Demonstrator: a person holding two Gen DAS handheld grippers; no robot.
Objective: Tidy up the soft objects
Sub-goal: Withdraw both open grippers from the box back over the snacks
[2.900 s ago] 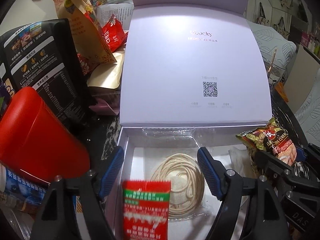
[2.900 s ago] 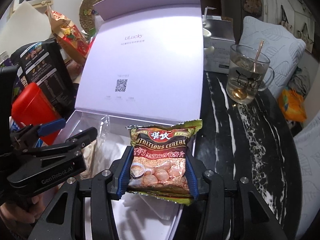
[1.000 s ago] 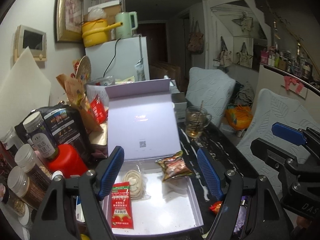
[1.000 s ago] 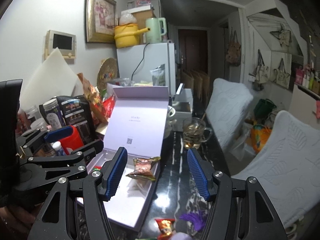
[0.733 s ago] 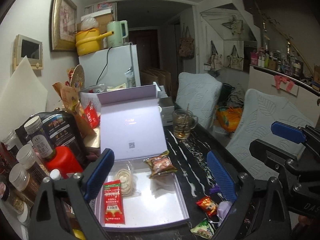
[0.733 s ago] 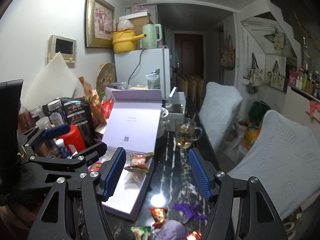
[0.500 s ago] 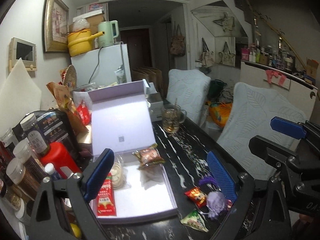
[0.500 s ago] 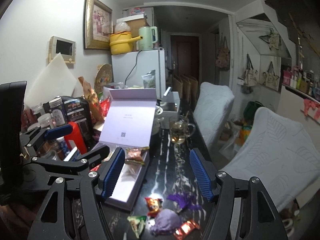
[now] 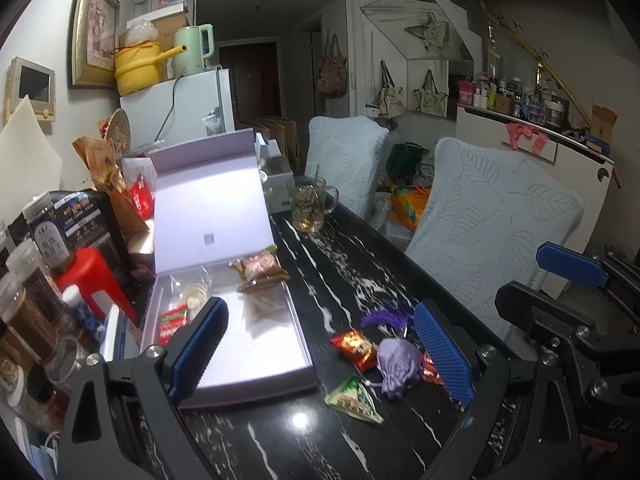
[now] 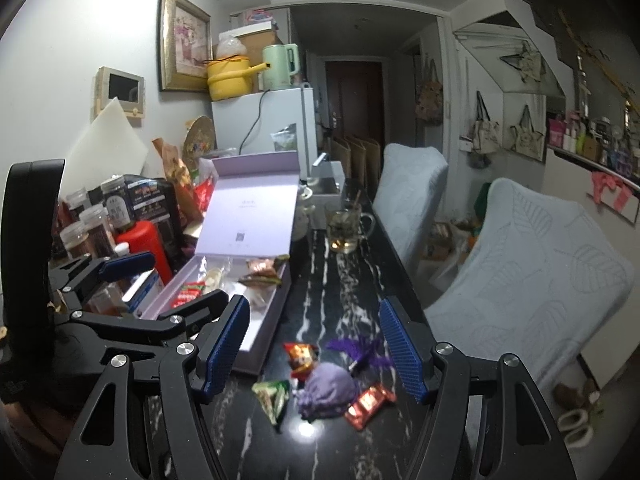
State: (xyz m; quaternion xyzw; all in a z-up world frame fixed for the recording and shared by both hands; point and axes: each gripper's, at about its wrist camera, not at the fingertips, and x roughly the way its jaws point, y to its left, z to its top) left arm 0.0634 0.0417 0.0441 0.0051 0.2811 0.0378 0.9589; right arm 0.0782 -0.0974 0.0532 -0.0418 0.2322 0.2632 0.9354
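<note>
A: The cereal packet (image 9: 259,267) lay on the far right rim of the open lilac box (image 9: 256,354), tilted, half over the edge.

B: And deeper in the box, a red sachet (image 9: 173,319) sat beside a coiled cord in clear wrap (image 9: 195,296), both at the left side.

A: Out on the tabletop (image 9: 360,264), just right of the box, a purple pouch (image 9: 399,365) rested with loose sweets around it: a red-orange wrapper (image 9: 357,345) touching its left, a green triangular packet (image 9: 354,399) in front.

B: From the right wrist view, a shiny red sweet (image 10: 369,399) lay at the pouch's right, and a purple tassel (image 10: 360,350) spread behind it.

A: The left hand-held gripper (image 9: 320,354) hung above that cluster, blue pads wide apart, nothing between them.

B: Same for the right hand-held gripper (image 10: 314,350), released and empty, framing the pouch from above.

A: Farther back, a glass mug (image 9: 310,208) stood on the tabletop near the box's raised lid.

B: Left of the box, a red container (image 9: 94,276) and jars (image 9: 28,300) crowded together.
</note>
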